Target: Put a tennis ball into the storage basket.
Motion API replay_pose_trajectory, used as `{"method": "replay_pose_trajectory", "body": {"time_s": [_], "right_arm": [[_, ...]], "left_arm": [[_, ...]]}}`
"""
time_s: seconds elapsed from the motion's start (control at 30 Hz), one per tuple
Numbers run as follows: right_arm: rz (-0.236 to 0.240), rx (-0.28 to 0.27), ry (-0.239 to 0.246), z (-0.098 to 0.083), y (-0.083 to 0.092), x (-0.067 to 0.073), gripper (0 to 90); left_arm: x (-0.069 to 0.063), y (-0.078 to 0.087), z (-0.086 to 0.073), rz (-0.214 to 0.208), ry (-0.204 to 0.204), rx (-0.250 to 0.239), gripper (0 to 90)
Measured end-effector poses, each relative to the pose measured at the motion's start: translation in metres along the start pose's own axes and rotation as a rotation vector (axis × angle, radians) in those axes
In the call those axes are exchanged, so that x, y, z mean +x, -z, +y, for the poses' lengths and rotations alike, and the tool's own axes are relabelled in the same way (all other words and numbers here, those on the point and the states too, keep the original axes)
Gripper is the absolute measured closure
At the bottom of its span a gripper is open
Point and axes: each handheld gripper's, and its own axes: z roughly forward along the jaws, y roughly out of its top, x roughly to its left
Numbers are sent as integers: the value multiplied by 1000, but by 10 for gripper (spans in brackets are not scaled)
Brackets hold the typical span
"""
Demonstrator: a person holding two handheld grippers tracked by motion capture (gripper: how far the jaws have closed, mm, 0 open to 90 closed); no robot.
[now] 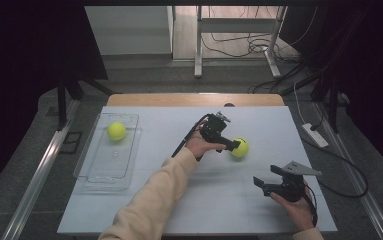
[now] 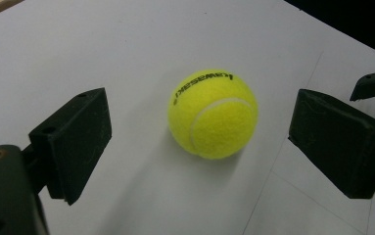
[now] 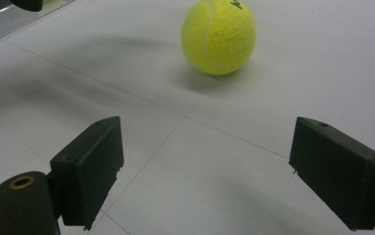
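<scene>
The desk (image 1: pixel 144 210), white on top with a strip of wood showing at its far edge, ran off the bottom of the high view, so its near edge could not be seen, and the room around it was too dark to make out. On the left of the desk lay a clear tray (image 1: pixel 95 177), its walls hard to trace against the white, with one yellow tennis ball (image 1: pixel 116 131) in its far end. The person's left arm, in a cream sleeve (image 1: pixel 151 200), reached from the bottom edge diagonally toward the middle, the shoulder cut off; the right forearm was almost wholly out of frame, only the hand showing. The left gripper (image 1: pixel 235 145) was held level and pointed to the right, its tips right beside a second tennis ball (image 1: pixel 240 147) on the bare desk right of centre and partly covering it. In the left gripper view that ball (image 2: pixel 213 113) sat between the wide-spread jaws, neither pad touching it, its printed lettering upside down. The right gripper (image 1: pixel 259 184) rested low near the front right, aimed left, its jaws wide with nothing between them, and the ball (image 3: pixel 219 36) lay well ahead of it, its top cut off in that view
</scene>
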Motion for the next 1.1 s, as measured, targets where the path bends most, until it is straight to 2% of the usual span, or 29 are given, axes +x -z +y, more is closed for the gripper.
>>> {"method": "replay_pose_trajectory", "body": {"time_s": [0.5, 1.1], "right_arm": [[1, 8, 3, 0, -1, 0, 127], [-2, 18, 13, -1, -2, 0, 127]], "left_arm": [[1, -19, 0, -11, 25, 25, 98], [0, -45, 1, -18, 24, 72, 100]]}}
